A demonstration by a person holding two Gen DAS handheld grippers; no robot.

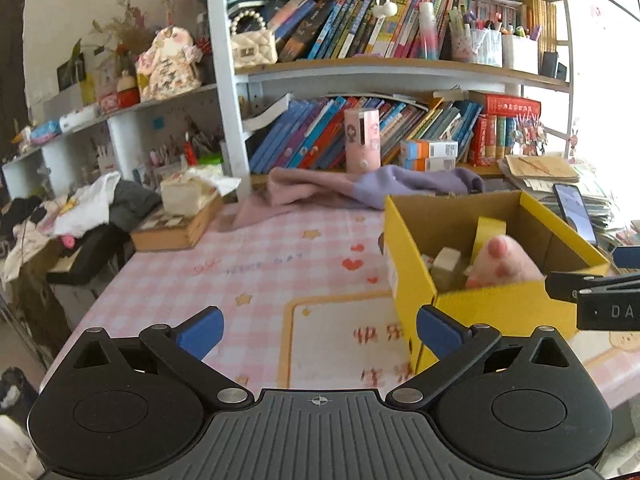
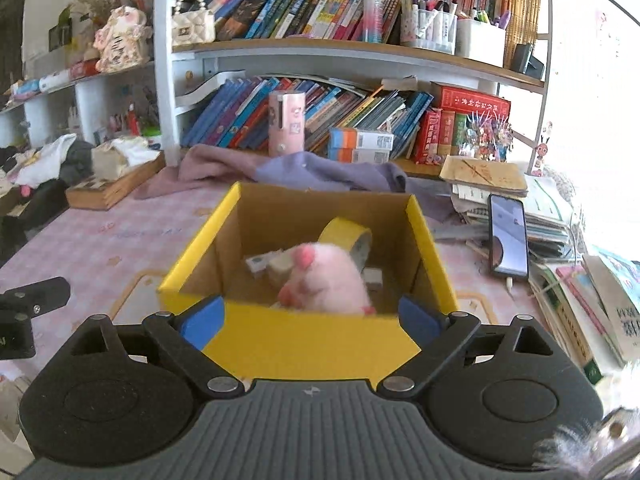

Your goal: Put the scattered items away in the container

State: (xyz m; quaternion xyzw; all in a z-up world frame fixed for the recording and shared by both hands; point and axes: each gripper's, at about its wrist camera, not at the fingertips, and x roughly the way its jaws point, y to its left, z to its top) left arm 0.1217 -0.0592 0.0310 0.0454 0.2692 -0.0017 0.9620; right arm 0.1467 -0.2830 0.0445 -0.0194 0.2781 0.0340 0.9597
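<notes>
Pink plush toy [image 2: 324, 280] sits inside yellow cardboard box [image 2: 304, 340], just beyond right gripper [image 2: 310, 318], whose blue pads stand wide, nothing between them; left gripper [image 1: 320, 330] likewise wide and empty, box to its right; yellow tape roll [image 2: 348, 236] stands behind toy; toy blurred, lower part hidden by near box wall; small items beneath it indistinct.

bench [image 1: 256, 280]: pink checked cloth | bookshelf [image 1: 360, 68]: white frame, wooden boards, packed with leaning books | wall [image 1: 52, 12]: pale, at left | light: bright glare from right
</notes>
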